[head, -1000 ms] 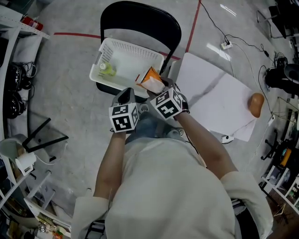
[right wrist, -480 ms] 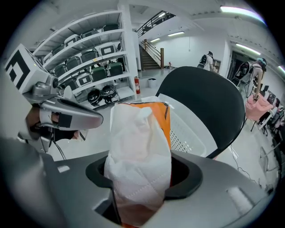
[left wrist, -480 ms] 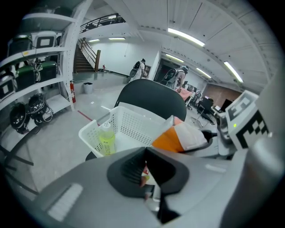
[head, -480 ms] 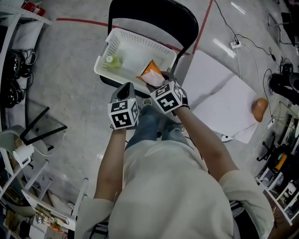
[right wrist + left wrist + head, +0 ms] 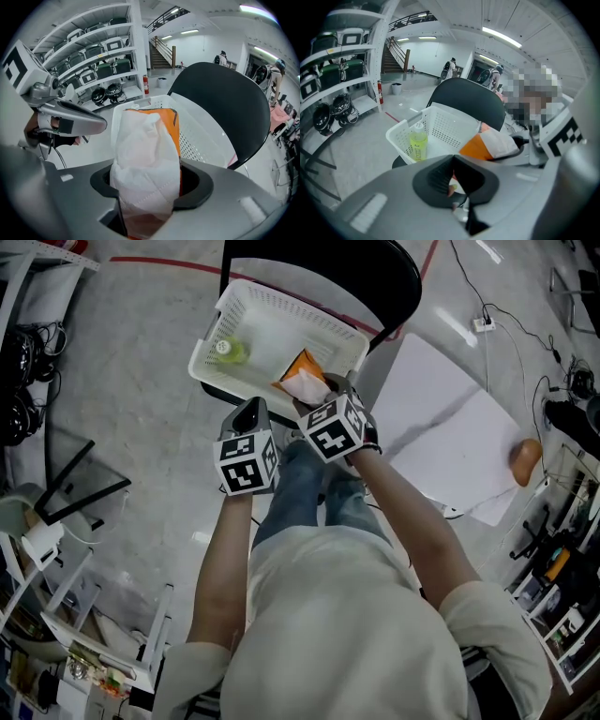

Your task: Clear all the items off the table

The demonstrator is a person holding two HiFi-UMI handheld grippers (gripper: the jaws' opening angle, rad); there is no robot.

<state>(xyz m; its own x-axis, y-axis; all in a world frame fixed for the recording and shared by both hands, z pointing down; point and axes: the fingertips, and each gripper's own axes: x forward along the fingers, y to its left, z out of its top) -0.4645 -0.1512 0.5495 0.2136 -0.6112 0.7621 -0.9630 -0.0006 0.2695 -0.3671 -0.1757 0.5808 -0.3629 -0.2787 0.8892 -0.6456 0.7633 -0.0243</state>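
Now the right gripper [image 5: 150,187] has its jaws clamped on the orange-and-white packet [image 5: 147,150], just over the white basket [image 5: 300,307]. The left gripper [image 5: 454,180] seems closed and empty. Next it should lower the packet in, then let go.

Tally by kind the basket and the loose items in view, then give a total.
White perforated plastic basket: 1
Yellow-green plastic bottle: 1
Orange-and-white plastic packet: 1
Rounded orange-brown item: 1
Total: 4
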